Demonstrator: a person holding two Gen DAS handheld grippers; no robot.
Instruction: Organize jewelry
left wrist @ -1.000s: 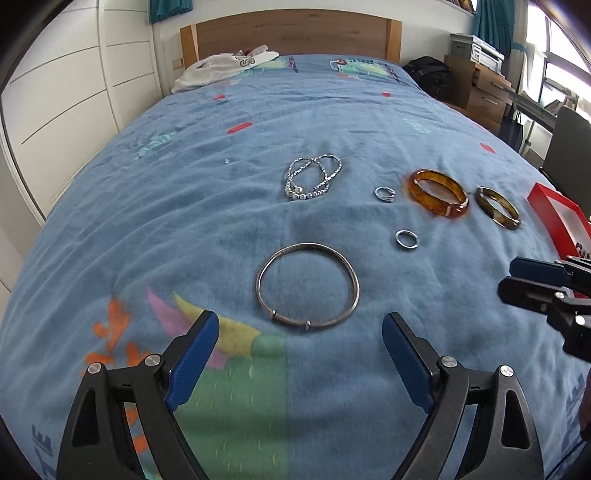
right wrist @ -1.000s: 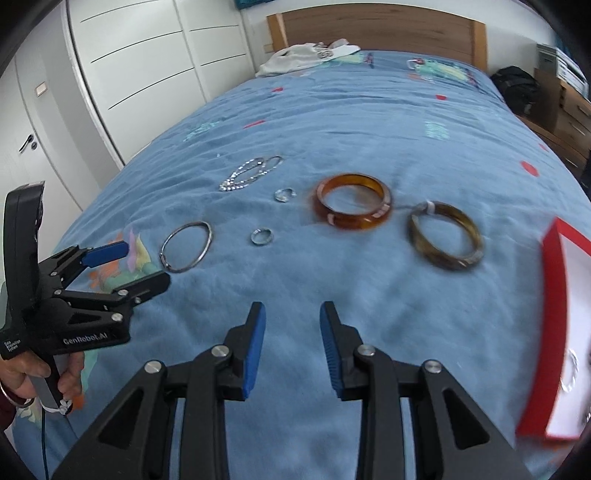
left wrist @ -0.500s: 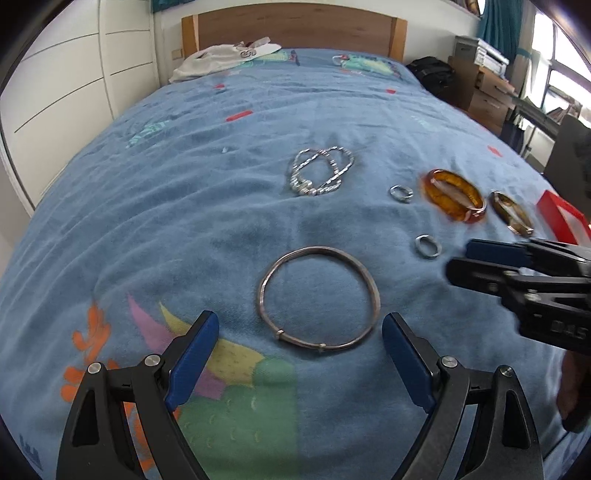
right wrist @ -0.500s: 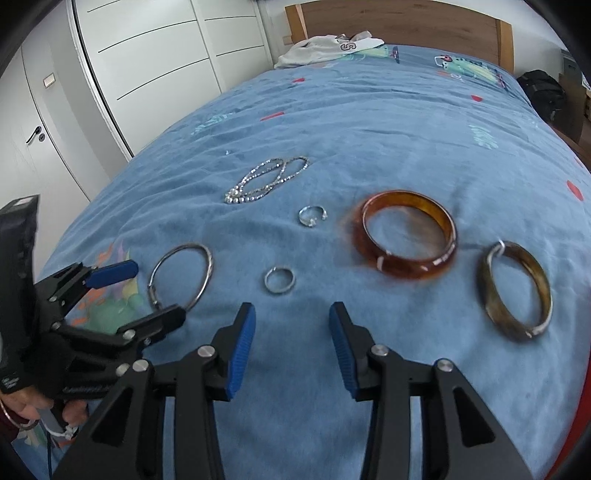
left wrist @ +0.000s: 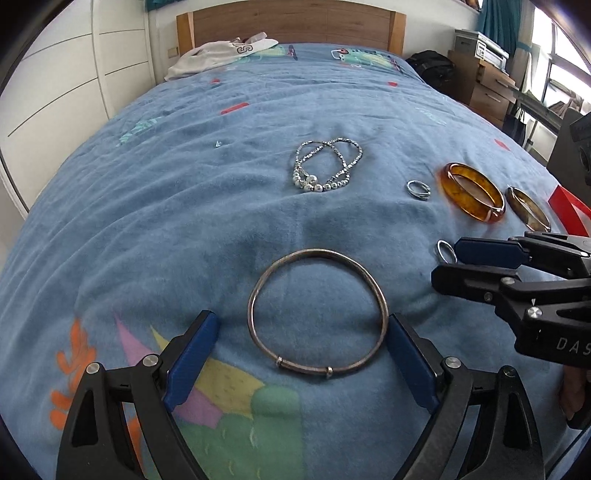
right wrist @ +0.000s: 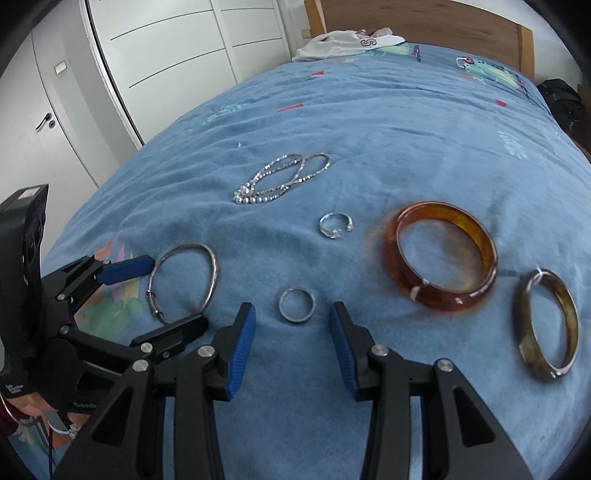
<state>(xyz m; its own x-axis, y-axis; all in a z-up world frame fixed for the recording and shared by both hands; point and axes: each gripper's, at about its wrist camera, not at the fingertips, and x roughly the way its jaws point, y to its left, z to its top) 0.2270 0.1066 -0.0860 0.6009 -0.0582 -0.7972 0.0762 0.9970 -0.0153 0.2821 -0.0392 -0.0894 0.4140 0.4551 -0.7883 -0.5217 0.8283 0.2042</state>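
I am holding my left gripper [left wrist: 299,354] low over the blue bedspread [left wrist: 184,221] with its jaws spread wide; the thin silver bangle [left wrist: 318,309] is lying flat on the cloth between the blue pads [left wrist: 192,354], its right edge just beside the right pad, nothing clamped.

I am holding my right gripper [right wrist: 291,339] released as well — its two fingers are standing apart on either side of the plain silver ring [right wrist: 296,304], which is resting on the cloth just ahead of the tips. I cannot tell whether either pad is touching the ring.

Remaining items, all lying on the bedspread:
- The beaded silver necklace [right wrist: 280,179] is lying coiled in loops, beyond the bangle.
- The open silver ring [right wrist: 335,226] is sitting between the necklace and the amber bangle [right wrist: 441,256].
- The brown bangle [right wrist: 546,330] is lying right of the amber one, near it but apart.
- In the left wrist view a red box [left wrist: 567,208] is showing at the right edge, just past the brown bangle — its contents are out of frame.

A white garment [left wrist: 218,55] is lying by the wooden headboard [left wrist: 295,22].
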